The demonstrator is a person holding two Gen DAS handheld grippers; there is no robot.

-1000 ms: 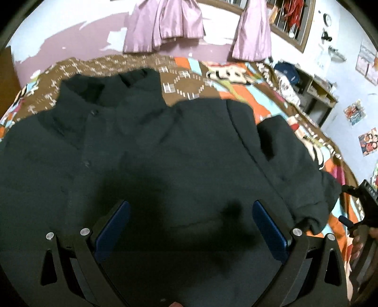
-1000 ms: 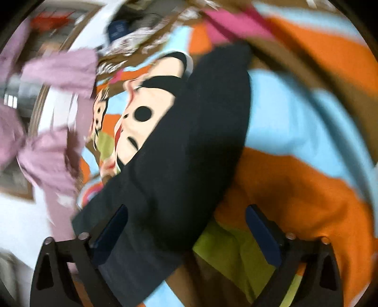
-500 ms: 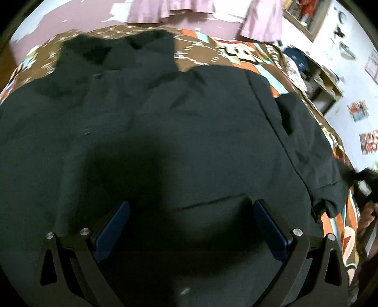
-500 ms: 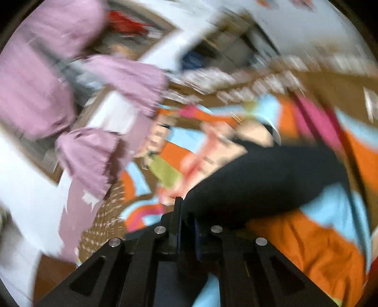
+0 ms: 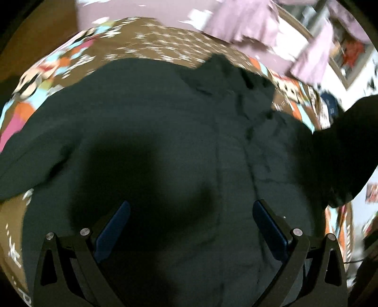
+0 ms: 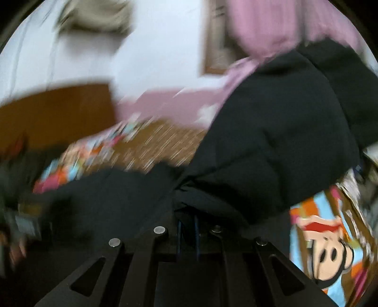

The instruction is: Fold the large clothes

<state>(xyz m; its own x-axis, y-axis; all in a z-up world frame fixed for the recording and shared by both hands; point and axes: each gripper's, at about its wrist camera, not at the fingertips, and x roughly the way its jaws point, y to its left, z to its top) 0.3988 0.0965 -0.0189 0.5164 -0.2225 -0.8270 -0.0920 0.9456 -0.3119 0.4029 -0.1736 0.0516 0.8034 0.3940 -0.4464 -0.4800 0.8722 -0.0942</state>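
A large black jacket (image 5: pixel 165 146) lies spread front up on a bed, collar toward the far wall. My left gripper (image 5: pixel 189 226) is open and empty, hovering over the jacket's lower body. My right gripper (image 6: pixel 187 226) is shut on the cuff end of the jacket's right sleeve (image 6: pixel 271 141) and holds it lifted off the bed. That raised sleeve shows in the left wrist view (image 5: pixel 345 146) at the right edge, above the jacket's body.
The bed has a bright cartoon-print bedspread (image 5: pixel 151 44) with brown, orange and blue patches; it also shows in the right wrist view (image 6: pixel 330 248). Pink curtains (image 5: pixel 248 21) hang on the far wall. A wooden headboard (image 6: pixel 54 111) stands at the left.
My right gripper closed on the sleeve end and lifted it up and inward over the jacket. My left gripper moved left across the jacket, still open.
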